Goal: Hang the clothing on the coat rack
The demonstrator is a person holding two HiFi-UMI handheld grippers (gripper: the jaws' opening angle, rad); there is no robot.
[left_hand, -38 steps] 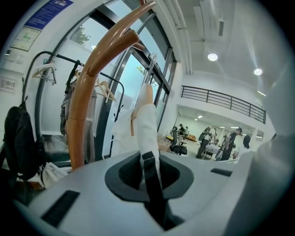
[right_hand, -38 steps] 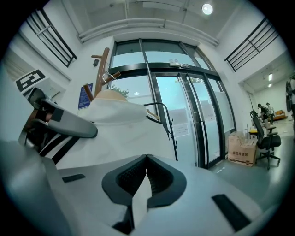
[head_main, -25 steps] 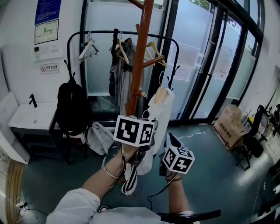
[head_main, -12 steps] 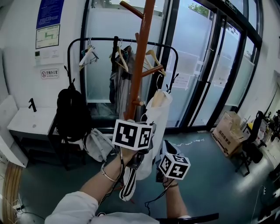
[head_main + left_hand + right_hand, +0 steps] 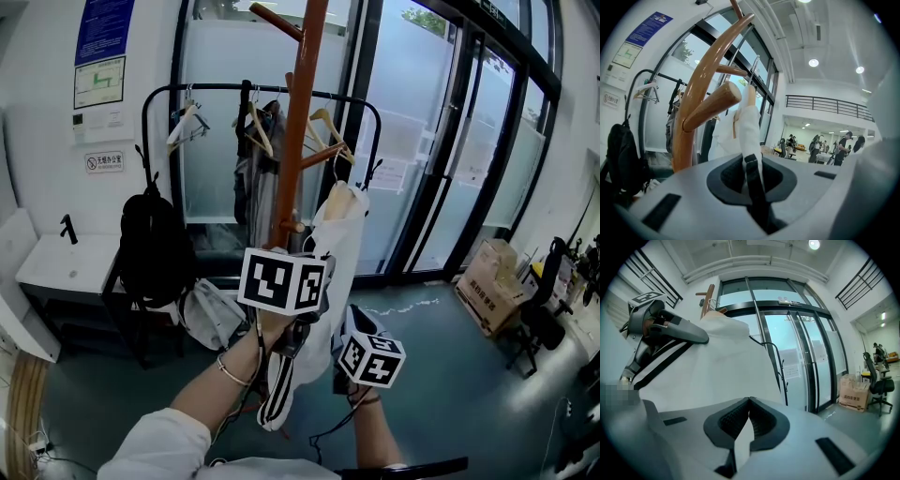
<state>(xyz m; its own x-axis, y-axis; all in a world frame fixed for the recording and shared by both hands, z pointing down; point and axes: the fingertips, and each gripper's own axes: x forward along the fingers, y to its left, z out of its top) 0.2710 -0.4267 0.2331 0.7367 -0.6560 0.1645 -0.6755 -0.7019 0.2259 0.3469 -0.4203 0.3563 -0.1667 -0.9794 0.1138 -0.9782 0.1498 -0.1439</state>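
Clothing [image 5: 339, 246], white with black stripes, on a wooden hanger [image 5: 339, 200], hung just beside the coat rack [image 5: 296, 122]. The left gripper [image 5: 752, 161] was clenched on its black-trimmed edge, and the right gripper [image 5: 749, 416] pinched white cloth. Releasing before the hanger caught a peg [image 5: 712, 104] would likely drop it.

Garment [image 5: 337, 253] just beside coat rack [image 5: 298, 112]

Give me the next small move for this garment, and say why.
Probably raise the white garment slightly and ease its wooden hanger toward the coat rack's peg. The left gripper and right gripper both clamp the fabric, and the hanger's top sits just below that peg, not visibly hooked over it.
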